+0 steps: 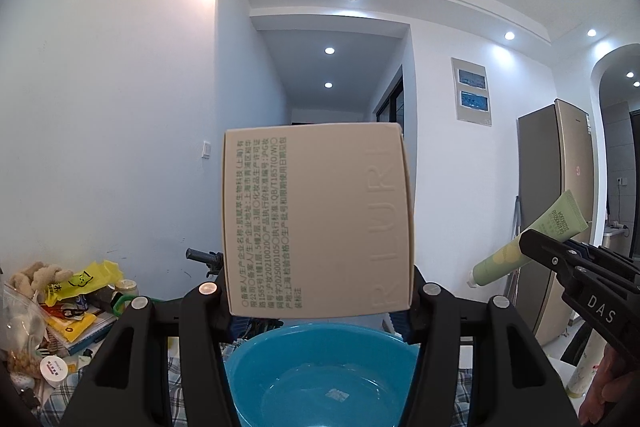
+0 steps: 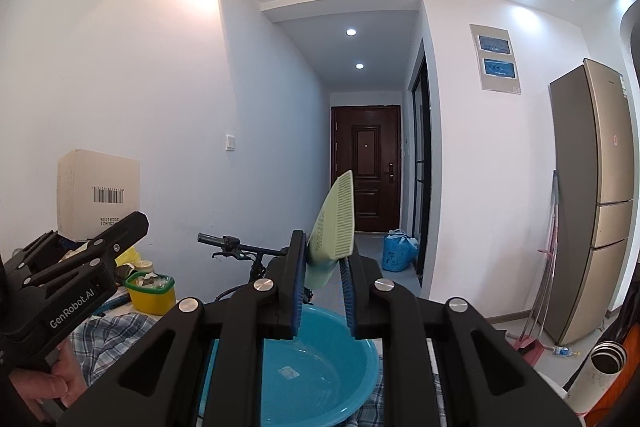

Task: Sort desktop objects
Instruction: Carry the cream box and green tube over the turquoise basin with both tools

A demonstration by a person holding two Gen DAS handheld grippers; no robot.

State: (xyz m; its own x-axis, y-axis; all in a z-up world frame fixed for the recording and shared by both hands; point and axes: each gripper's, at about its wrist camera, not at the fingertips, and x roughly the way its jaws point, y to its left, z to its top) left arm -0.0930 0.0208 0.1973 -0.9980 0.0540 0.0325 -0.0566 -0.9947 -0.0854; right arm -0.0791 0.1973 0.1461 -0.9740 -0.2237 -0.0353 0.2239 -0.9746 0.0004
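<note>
Box [image 1: 316, 223] print in left view, barcode [image 2: 108, 195] in right

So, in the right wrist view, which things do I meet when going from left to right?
Cardboard box → yellow basket → bicycle handlebar → green tube → blue bag → fridge.

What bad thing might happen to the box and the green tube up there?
1. The left gripper pinches only the bottom edge of the tall beige box, so it might tip out.
2. The right gripper holds the green tube near one end, tilted; it might slip.
3. The blue basin sits below, but a drop could bounce out onto the checked cloth.
</note>
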